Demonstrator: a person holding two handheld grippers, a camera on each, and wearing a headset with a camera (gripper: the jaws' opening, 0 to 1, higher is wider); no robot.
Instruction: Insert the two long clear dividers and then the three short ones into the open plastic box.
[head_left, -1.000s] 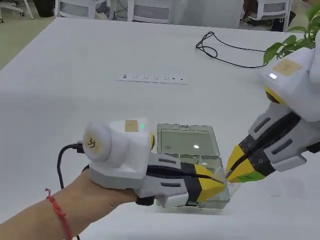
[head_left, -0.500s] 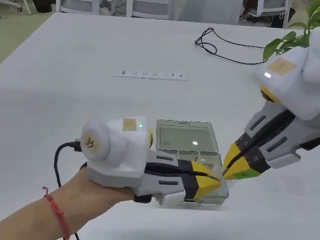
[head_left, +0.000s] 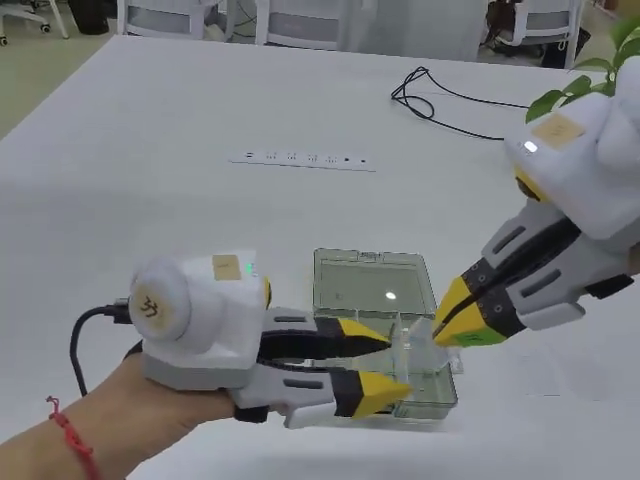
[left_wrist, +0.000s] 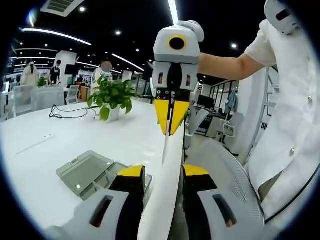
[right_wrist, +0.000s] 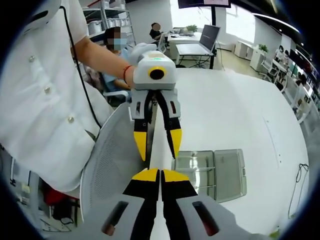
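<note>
Spread wider than 0.5 s ago, the left gripper (head_left: 392, 362) flanks 1 clear divider (left_wrist: 167, 170) with jaws apart; the right gripper (head_left: 441, 326) clamps it over the open box (head_left: 430, 396).

Two grippers are in view: the left gripper (head_left: 395, 363) and the right gripper (head_left: 442, 328). There is one box (head_left: 432, 398) with one lid (head_left: 375, 285), and one divider (head_left: 405, 345) can be made out. Also one power strip (head_left: 305, 158), one cable (head_left: 440, 100), one plant (head_left: 575, 90) and one wristband (head_left: 70, 440).
</note>
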